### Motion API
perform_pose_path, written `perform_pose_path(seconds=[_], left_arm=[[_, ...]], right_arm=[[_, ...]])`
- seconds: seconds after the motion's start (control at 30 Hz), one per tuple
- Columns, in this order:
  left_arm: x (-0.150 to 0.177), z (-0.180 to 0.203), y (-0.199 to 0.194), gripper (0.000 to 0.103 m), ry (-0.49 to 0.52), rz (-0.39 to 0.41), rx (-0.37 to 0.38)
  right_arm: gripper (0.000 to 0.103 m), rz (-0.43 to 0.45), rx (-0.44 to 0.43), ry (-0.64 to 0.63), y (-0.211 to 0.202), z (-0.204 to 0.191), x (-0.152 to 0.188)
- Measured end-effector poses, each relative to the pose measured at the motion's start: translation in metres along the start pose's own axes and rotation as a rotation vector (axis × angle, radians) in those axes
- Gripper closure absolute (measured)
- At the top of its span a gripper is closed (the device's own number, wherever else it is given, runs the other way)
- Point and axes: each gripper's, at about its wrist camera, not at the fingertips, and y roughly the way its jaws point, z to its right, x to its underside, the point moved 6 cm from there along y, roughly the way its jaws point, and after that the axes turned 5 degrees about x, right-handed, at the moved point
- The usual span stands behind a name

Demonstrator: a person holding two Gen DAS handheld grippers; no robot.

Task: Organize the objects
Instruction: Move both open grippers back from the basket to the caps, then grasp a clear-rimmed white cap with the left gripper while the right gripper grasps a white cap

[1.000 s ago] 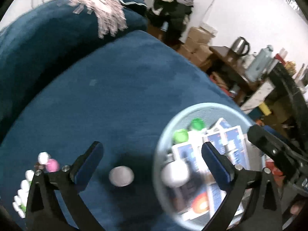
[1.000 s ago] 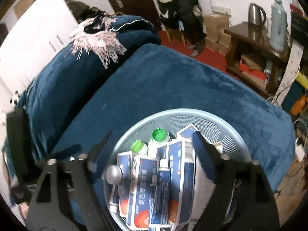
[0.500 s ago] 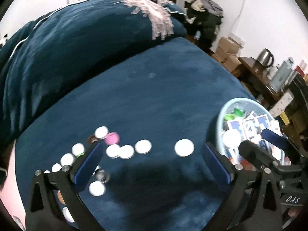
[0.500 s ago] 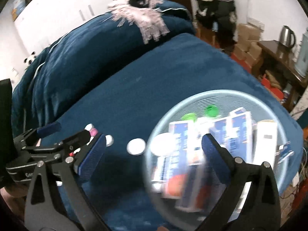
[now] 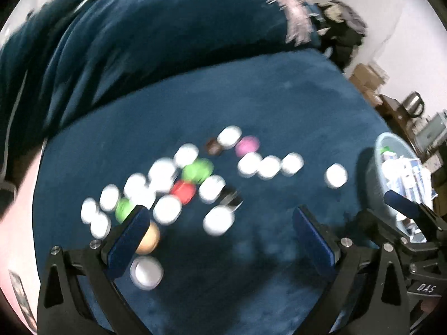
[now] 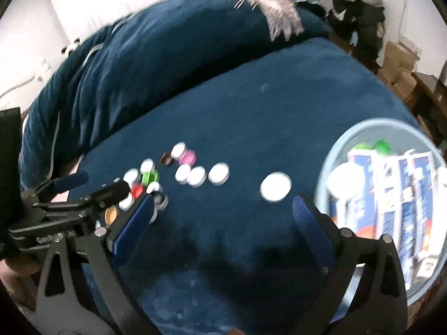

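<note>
I hold both tools over a scatter of caps [image 5: 195, 173] on the bed [image 6: 251, 106], and I judge this as the step between picks: nothing is gripped. My left tool [image 5: 220, 234] has its jaws wide apart and empty, hanging over the near edge of the caps. My right tool [image 6: 220, 217] is likewise spread and empty, between the caps and the basket [image 6: 329, 167].

The basket sits to the right of the caps, well apart from the main cluster, and already holds boxes [image 6: 405, 189] and green-topped bottles. One white cap [image 6: 275, 186] lies alone between cluster and basket, nearest my right tool. To my mind that is the next pick: lower, straddle it, close, then carry it to the basket. It is low and flat on soft plush, so the tips must press into the cover.

The bed wears a deep blue blanket, rumpled into a heap behind the caps. Beyond are cardboard boxes [image 6: 396, 61], piled clothes [image 6: 357, 2] and a kettle [image 5: 413, 103]. The left view is blurred.
</note>
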Motion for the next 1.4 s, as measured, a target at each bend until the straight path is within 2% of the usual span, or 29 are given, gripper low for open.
perform_pose_path(seconds=[0.1,0.27,0.43,0.5,0.6,0.73,0.77,0.83,0.9,1.0,1.13,1.27,1.4], left_arm=[[0.023,-0.028,0.013,0.001,-0.084,-0.057,-0.011],[0.038,-0.041,0.017,0.001,-0.094,-0.077,-0.027],[0.043,-0.046,0.017,0.001,-0.109,-0.075,-0.02],[0.043,-0.045,0.016,0.001,-0.109,-0.07,-0.011],[0.045,-0.042,0.015,0.001,-0.105,-0.067,0.002],[0.046,-0.044,0.018,0.001,-0.101,-0.081,-0.005],[0.047,-0.045,0.019,0.001,-0.1,-0.083,-0.009],[0.049,-0.048,0.02,0.001,-0.105,-0.083,-0.018],[0.051,-0.052,0.02,0.001,-0.12,-0.081,-0.028],[0.06,-0.062,0.018,0.001,-0.156,-0.069,-0.054],[0.079,-0.08,0.01,0.001,-0.235,-0.046,-0.086],[0.1,-0.095,0.006,0.001,-0.301,-0.032,-0.113],[0.104,-0.098,0.013,0.005,-0.302,-0.032,-0.108]], right_arm=[[0.003,-0.049,0.026,-0.021,0.023,-0.015,0.021],[0.003,-0.083,0.181,0.052,0.06,-0.007,0.038],[0.003,-0.033,0.367,0.21,0.087,0.026,0.03],[0.003,-0.004,0.428,0.238,0.092,0.037,0.024],[0.004,0.005,0.473,0.24,0.104,0.046,0.014],[0.006,-0.014,0.45,0.267,0.118,0.054,0.005],[0.011,-0.015,0.433,0.27,0.121,0.053,0.004],[0.027,-0.012,0.38,0.276,0.12,0.056,0.006],[0.062,0.0,0.321,0.257,0.114,0.057,0.008],[0.062,-0.015,0.194,0.237,0.105,0.054,0.015],[0.062,-0.028,0.072,0.195,0.085,0.041,0.031],[0.062,-0.055,0.025,0.072,0.07,0.016,0.056],[0.062,-0.065,0.054,-0.082,0.067,-0.012,0.081]])
